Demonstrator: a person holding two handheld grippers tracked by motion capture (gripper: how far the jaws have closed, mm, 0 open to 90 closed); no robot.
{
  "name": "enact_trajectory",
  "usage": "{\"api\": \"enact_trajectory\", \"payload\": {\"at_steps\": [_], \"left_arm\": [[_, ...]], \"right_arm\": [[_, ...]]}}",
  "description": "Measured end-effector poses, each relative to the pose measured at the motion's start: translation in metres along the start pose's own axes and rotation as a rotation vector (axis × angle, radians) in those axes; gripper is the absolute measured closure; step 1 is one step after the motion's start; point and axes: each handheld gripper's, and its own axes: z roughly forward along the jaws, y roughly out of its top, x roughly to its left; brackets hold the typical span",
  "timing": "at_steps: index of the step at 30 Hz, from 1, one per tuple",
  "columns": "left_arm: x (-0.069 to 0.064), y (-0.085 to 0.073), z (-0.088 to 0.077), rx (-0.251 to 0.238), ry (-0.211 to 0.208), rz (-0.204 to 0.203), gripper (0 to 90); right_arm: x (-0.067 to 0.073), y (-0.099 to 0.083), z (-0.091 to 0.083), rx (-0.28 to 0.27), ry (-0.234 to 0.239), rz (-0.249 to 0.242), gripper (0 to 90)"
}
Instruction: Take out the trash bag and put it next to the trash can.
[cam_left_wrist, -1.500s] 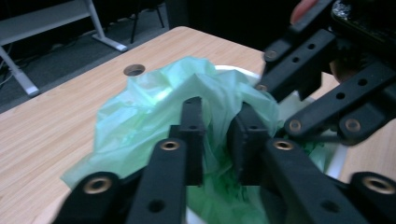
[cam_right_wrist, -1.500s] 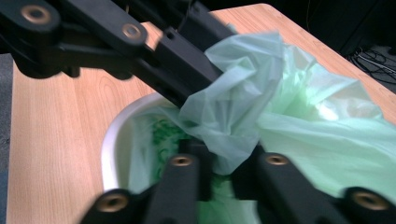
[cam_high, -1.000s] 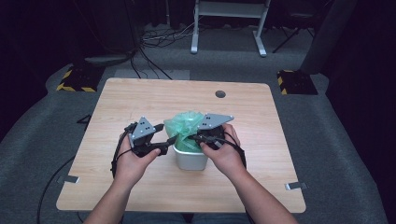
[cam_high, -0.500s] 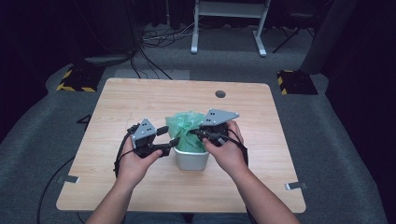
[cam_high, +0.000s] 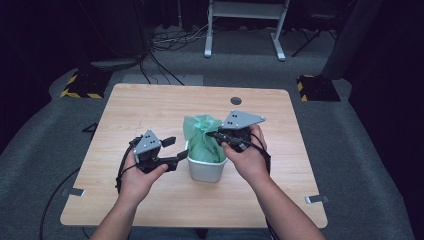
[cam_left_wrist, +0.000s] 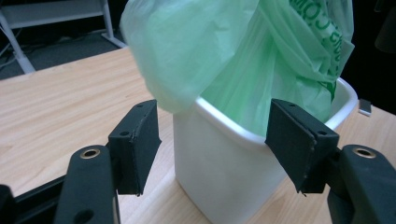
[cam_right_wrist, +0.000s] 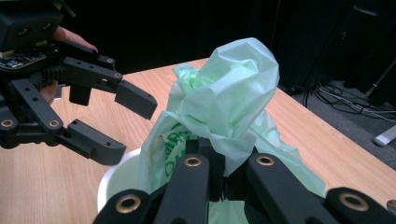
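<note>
item: thin pale-green plastic bag (cam_high: 202, 140), crumpled, printed lettering on one side, sitting inside a small white plastic bin (cam_high: 205, 169) near the middle of the light wooden bench (cam_high: 125, 105). the bag's upper part stands gathered well above the bin's rim.

right gripper (cam_right_wrist: 219, 179): fingers pressed together, pinching a bunched fold of the bag near its top, above the bin on the side toward the person's right.

left gripper (cam_left_wrist: 219, 140): fingers spread, nothing between the pads. it hovers just beside the bin's left wall, level with the rim, and the bin and the bag's bulge sit in front of the gap, apart from the pads.

step in hand, as i judge it: either drawing the bag up out of the bin or gathering its mouth, the right hand doing the lifting, the left standing ready.

next move calls for: the left fingers to come in and either steady the bin's rim or pinch the loose film on that side, so the bin stays down while the bag rises. the film is thin and may tear or slip.
</note>
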Motion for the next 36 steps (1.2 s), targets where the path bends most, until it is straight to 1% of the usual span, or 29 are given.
{"api": "enact_trajectory", "payload": {"at_steps": [1, 3, 5, 6, 7, 11, 23, 24, 30, 31, 36], "left_arm": [[0.002, -0.001, -0.002, 0.011, 0.006, 0.006, 34.8], [0.002, -0.002, -0.001, 0.017, 0.014, 0.005, 34.8], [0.002, -0.003, 0.000, 0.015, -0.002, -0.002, 35.5], [0.002, -0.003, 0.001, 0.021, -0.003, 0.007, 36.2], [0.001, -0.003, 0.002, 0.018, -0.010, -0.002, 37.3], [-0.003, -0.003, 0.005, 0.021, -0.022, 0.007, 38.5], [-0.007, -0.001, 0.007, 0.029, -0.032, 0.020, 39.0], [-0.007, -0.001, 0.008, 0.033, -0.036, 0.013, 39.2], [-0.009, -0.001, 0.009, 0.037, -0.050, 0.023, 42.0], [-0.010, -0.001, 0.009, 0.040, -0.053, 0.020, 42.1], [-0.011, -0.001, 0.010, 0.034, -0.053, 0.024, 42.5]], "right_arm": [[0.000, 0.001, 0.000, -0.002, 0.000, -0.001, 89.3], [0.000, 0.002, 0.000, -0.006, -0.003, -0.004, 89.2], [0.000, 0.004, -0.001, -0.008, -0.004, -0.003, 89.2], [-0.001, 0.004, -0.001, -0.011, -0.004, -0.001, 89.2], [-0.001, 0.005, -0.001, -0.012, -0.006, -0.002, 89.2], [0.000, 0.009, -0.003, -0.020, -0.009, -0.008, 89.2], [0.001, 0.019, -0.010, -0.048, -0.013, -0.025, 89.1], [0.001, 0.020, -0.011, -0.052, -0.015, -0.025, 89.1], [0.002, 0.023, -0.014, -0.066, -0.016, -0.030, 89.1], [0.002, 0.024, -0.014, -0.068, -0.018, -0.030, 89.1], [0.002, 0.027, -0.017, -0.077, -0.022, -0.037, 89.1]]}}
